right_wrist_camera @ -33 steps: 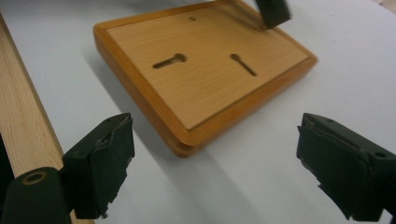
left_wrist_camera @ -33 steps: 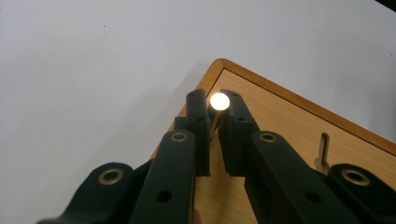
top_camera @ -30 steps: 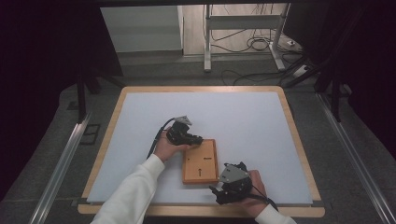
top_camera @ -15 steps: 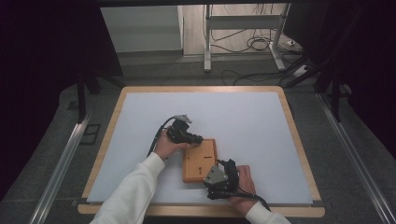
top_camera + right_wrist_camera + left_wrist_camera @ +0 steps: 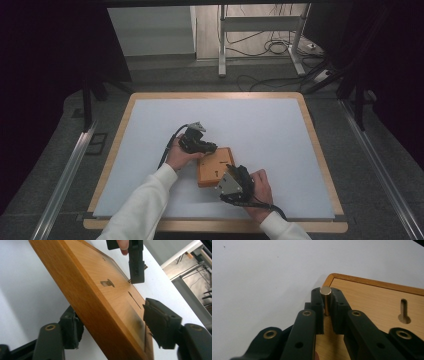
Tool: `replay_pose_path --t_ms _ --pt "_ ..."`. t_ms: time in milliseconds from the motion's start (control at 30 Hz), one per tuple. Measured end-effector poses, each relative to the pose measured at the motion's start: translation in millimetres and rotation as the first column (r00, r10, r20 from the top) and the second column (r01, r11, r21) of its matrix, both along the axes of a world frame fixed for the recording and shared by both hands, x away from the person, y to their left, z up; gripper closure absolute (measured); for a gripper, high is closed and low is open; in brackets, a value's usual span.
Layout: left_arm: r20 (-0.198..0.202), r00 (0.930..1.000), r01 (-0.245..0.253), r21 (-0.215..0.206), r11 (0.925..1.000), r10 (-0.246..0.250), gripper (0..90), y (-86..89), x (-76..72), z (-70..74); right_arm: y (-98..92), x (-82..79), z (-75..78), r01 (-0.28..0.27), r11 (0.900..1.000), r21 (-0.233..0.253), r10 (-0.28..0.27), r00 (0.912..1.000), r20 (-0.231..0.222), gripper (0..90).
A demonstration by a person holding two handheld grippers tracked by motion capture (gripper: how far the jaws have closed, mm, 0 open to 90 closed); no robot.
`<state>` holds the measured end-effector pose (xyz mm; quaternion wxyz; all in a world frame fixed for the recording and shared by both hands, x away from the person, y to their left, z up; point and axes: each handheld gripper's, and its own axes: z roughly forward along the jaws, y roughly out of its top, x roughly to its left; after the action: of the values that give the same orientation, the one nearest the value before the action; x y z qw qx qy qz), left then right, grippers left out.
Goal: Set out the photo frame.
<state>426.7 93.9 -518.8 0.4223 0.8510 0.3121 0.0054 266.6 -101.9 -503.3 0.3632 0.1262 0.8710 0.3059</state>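
Left gripper is closed on a small metal pin, pin upright between the jaw tips, its foot on the wooden board near the board's corner at 12 o'clock in the left gripper view. A keyhole slot sits at 3 o'clock from the pin, well apart. In the high view the left gripper is at the board's 10 o'clock corner, hand behind it.

Right gripper stands wide, one jaw on each side of the board's edge, neither pad clearly touching; cannot tell if it presses yet. In the high view the right gripper is at the board's 5 o'clock corner. Board lies on the white table, a bit below centre, toward 6 o'clock.

Step, as a judgement: pin is being set into or pulled out of the board while the right side gets ready to steady it. Next move likely calls for the right jaws to close on the edge, then a straight vertical motion on the pin, no twist.

Room: table open from 9 through 3 o'clock. Wooden table rim close behind the right hand at 6 o'clock, little slack there.
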Motion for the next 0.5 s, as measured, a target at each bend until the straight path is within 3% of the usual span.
replay_pose_path --t_ms 200,367,500 --pt "-0.001 1.0000 -0.010 -0.017 0.9998 0.010 78.2 2.0 0.8 0.5 1.3 2.3 5.6 -0.015 1.000 -0.014 0.016 0.9996 0.025 43.1" --pt "0.033 0.9954 -0.089 -0.028 0.9956 0.090 59.5 20.7 -3.4 10.9 0.1 5.3 9.9 -0.019 1.000 -0.006 0.019 0.9997 0.017 44.8" --pt "0.093 0.9864 -0.137 0.008 0.9906 0.135 47.4 41.1 -17.3 17.8 -0.8 6.9 12.3 -0.018 1.000 -0.003 0.018 0.9997 0.014 46.0"
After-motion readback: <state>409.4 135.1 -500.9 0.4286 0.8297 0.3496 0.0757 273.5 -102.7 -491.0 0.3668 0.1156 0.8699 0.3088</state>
